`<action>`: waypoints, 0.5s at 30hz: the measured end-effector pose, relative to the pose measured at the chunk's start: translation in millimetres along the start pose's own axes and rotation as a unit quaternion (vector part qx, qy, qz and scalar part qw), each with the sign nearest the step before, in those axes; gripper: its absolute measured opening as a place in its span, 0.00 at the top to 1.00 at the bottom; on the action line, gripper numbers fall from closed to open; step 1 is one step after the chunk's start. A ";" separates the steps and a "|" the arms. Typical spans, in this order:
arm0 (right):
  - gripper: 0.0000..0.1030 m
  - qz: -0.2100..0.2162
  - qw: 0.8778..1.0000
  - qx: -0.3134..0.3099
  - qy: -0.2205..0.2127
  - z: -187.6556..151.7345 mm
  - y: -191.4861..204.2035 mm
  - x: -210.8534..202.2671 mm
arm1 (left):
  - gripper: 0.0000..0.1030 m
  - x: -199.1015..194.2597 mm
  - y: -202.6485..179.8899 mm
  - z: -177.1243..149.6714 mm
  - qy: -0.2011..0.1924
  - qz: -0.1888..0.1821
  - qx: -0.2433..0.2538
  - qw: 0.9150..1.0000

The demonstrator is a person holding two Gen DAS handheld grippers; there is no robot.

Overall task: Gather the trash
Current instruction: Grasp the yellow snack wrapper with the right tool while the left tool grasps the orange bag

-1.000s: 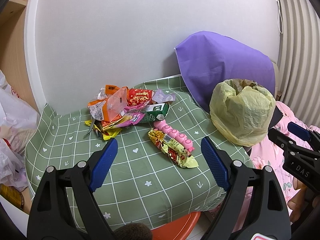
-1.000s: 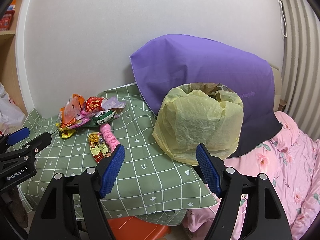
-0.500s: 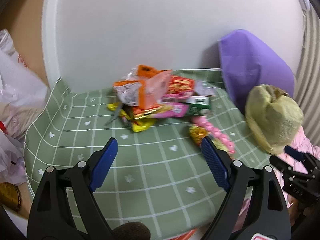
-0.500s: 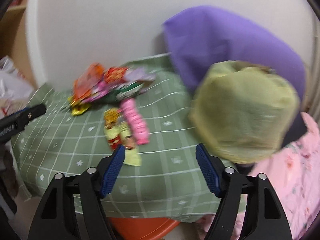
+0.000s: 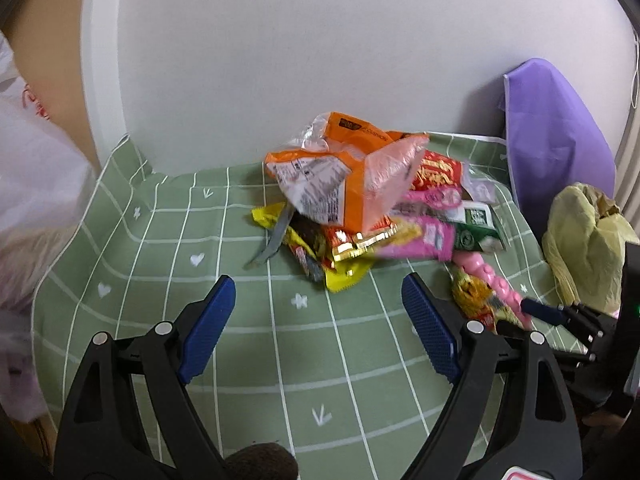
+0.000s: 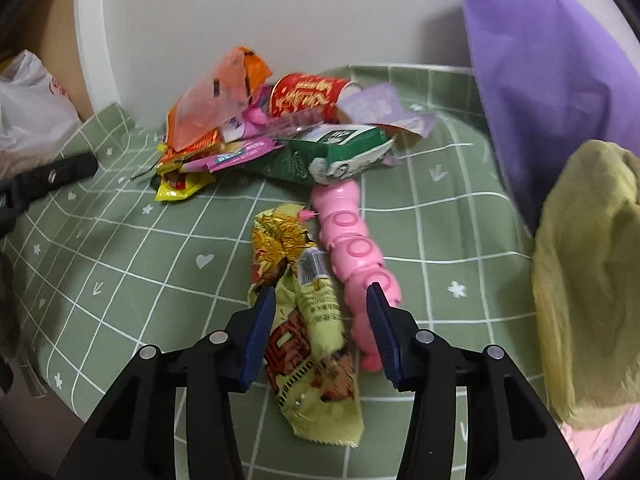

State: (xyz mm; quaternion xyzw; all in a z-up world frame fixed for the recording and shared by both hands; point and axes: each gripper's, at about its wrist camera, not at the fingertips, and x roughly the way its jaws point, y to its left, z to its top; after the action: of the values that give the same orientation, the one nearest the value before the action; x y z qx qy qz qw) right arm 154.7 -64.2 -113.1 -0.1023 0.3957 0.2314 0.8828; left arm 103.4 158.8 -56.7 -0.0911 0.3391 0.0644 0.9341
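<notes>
A heap of snack wrappers (image 5: pixel 352 208) lies at the back of the green checked tablecloth (image 5: pixel 168 264), topped by an orange bag (image 5: pixel 340 172). My left gripper (image 5: pixel 318 292) hangs open just in front of the heap, nothing between its fingers. A yellow-green snack wrapper (image 6: pixel 312 312) and a pink beaded plastic piece (image 6: pixel 352 256) lie apart from the heap (image 6: pixel 248 128). My right gripper (image 6: pixel 320 300) is low over that wrapper with its jaws closing. The wrapper lies between the jaws and the pads stand off it. The yellow bin bag (image 6: pixel 588 288) stands at the right.
A purple cloth (image 6: pixel 552 64) leans on the wall behind the bin bag (image 5: pixel 584 236). A white plastic bag (image 5: pixel 36 200) hangs off the table's left side. Pink floral bedding (image 6: pixel 600 444) shows at the lower right. One left gripper finger (image 6: pixel 52 176) crosses the right wrist view's left edge.
Both grippers came forward and down toward the table. The left one swung toward the wrapper heap. The right one left the bin bag for the yellow-green wrapper and its jaws narrowed.
</notes>
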 end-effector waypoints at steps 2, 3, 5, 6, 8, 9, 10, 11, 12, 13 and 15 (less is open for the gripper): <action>0.78 0.013 1.000 -0.006 0.025 2.4 2.1 9.4 | 0.21 7.7 2.1 12.4 0.000 -0.004 -0.002 1.000; 0.81 0.023 0.999 -0.010 0.042 1.8 4.9 14.2 | 0.21 10.2 2.2 18.7 0.000 -0.006 -0.003 1.000; 0.83 0.022 0.999 -0.010 0.044 1.3 7.1 14.8 | 0.21 16.3 1.6 33.6 -0.006 -0.007 0.002 1.000; 0.83 0.025 0.999 -0.004 0.043 2.7 6.3 12.8 | 0.21 19.8 1.8 41.2 -0.009 -0.008 0.005 1.000; 0.84 0.029 0.999 0.010 0.035 6.5 2.7 6.1 | 0.16 27.9 2.4 54.1 -0.012 -0.013 0.008 1.000; 0.84 0.030 0.999 0.019 0.028 9.2 0.1 -1.5 | 0.15 32.2 3.1 59.7 -0.014 -0.015 0.007 1.000; 0.84 0.030 0.999 0.026 0.023 11.9 -1.8 -8.1 | 0.15 36.3 4.9 64.2 -0.018 -0.019 0.004 1.000; 0.85 0.030 0.999 0.032 0.015 15.0 -3.9 -16.4 | 0.15 42.3 7.4 69.1 -0.022 -0.023 0.000 0.999; 0.85 0.065 0.997 0.033 -0.012 16.4 -5.9 -23.8 | 0.15 47.9 9.6 72.2 -0.021 -0.025 -0.004 0.999; 0.85 0.059 0.997 0.038 -0.018 18.0 -9.4 -31.7 | 0.15 56.1 11.7 75.5 -0.015 -0.026 -0.006 1.000; 0.85 0.047 0.997 0.052 -0.029 19.3 -18.6 -43.5 | 0.15 76.3 16.7 82.9 -0.002 -0.024 -0.015 1.000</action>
State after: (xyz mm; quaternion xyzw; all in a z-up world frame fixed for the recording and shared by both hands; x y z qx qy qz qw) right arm 151.1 -87.6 -67.8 -0.0306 0.3860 0.2542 0.8862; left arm 210.0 197.3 -45.5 -0.1129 0.3334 0.0467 0.9348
